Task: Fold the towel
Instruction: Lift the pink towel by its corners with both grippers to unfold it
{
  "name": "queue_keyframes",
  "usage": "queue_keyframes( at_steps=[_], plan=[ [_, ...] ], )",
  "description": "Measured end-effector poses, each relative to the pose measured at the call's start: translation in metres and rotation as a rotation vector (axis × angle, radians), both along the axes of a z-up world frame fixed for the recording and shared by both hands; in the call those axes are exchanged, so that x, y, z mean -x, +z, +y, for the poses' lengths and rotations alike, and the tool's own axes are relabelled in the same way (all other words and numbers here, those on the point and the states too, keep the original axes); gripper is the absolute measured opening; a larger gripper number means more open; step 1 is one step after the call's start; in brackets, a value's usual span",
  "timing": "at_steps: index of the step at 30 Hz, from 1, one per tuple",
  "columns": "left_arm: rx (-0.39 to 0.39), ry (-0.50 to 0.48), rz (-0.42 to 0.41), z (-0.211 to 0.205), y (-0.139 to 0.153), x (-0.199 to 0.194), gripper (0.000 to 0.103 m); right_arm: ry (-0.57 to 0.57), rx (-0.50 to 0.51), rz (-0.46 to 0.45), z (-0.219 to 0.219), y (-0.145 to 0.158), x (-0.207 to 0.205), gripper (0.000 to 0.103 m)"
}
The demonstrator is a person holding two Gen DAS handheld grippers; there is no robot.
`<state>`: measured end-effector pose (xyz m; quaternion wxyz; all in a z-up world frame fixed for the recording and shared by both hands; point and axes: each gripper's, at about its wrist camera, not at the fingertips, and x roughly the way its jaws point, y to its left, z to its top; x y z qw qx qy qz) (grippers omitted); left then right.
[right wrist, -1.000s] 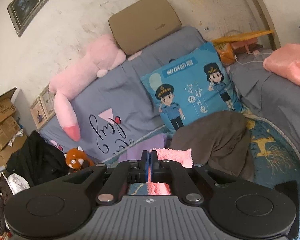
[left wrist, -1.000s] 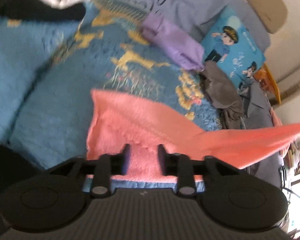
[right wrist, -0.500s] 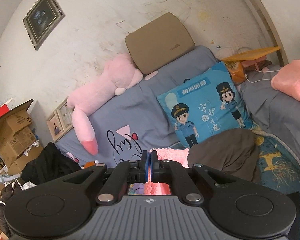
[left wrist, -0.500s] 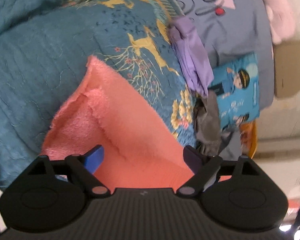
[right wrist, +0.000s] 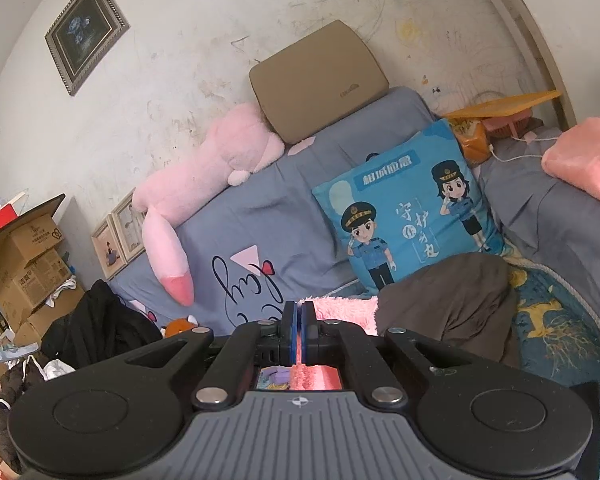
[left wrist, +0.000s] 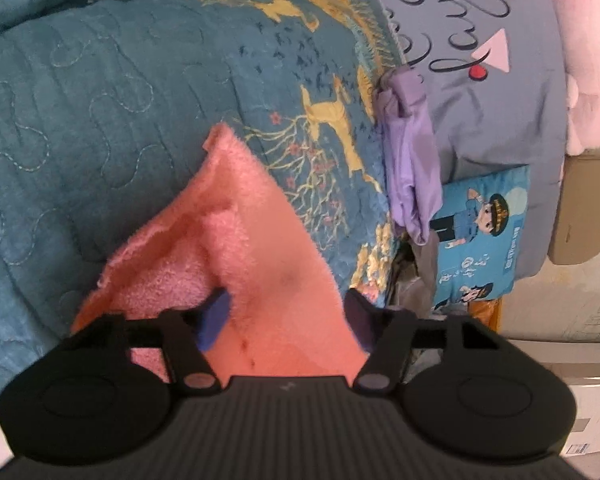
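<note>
- one pink towel (left wrist: pixel 256 248) on one teal quilt (left wrist: pixel 100 100)
- left gripper (left wrist: pixel 286 316): jaws just closing, towel between, pads apart from it
- right gripper (right wrist: pixel 299 330): clamped onto towel (right wrist: pixel 342 308)

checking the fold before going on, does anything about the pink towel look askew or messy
Yes: the pink towel lies crooked on the teal quilt, one corner peaked and its edges misaligned. Its near part is bunched between the left claw jaws.

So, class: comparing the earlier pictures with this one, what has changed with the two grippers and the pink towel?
The left gripper rolled and sank toward the quilt; its jaws opened wide, then have just been closing, pink towel between them, not pinched. The right gripper stayed shut on the towel's other end.
</note>
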<state>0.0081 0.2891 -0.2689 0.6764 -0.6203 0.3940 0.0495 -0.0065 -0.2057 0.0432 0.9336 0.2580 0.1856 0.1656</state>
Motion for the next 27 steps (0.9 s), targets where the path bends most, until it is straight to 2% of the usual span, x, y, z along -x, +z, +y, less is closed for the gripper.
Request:
queue_keyframes(
  at_steps=[1, 6, 10, 13, 21, 23, 25, 27],
  plan=[
    [0.005, 0.001, 0.001, -0.001, -0.002, -0.001, 0.050, 0.001, 0.000, 0.000, 0.000, 0.000, 0.000, 0.002],
    [0.007, 0.004, 0.006, -0.003, -0.008, -0.001, 0.034, 0.001, 0.009, 0.004, 0.001, -0.002, -0.001, 0.002],
    [-0.021, 0.011, 0.005, 0.000, -0.005, 0.000, 0.009, 0.001, 0.007, 0.011, 0.001, -0.004, -0.002, 0.002],
    [-0.034, 0.011, 0.009, 0.002, -0.005, 0.001, 0.001, 0.003, 0.006, 0.016, 0.001, -0.007, -0.002, 0.002],
    [-0.007, -0.026, 0.031, 0.004, 0.000, 0.007, 0.000, -0.004, 0.011, 0.021, 0.000, -0.008, -0.002, 0.002],
    [-0.011, -0.055, 0.048, -0.001, 0.003, 0.007, 0.008, -0.005, 0.006, 0.023, 0.000, -0.008, -0.002, 0.002],
    [-0.001, -0.063, 0.067, -0.007, 0.002, 0.008, 0.027, -0.004, 0.003, 0.023, 0.000, -0.009, -0.002, 0.002],
    [0.008, -0.056, 0.093, -0.012, -0.003, 0.009, 0.035, -0.001, 0.003, 0.022, 0.001, -0.009, -0.001, 0.002]
  ],
)
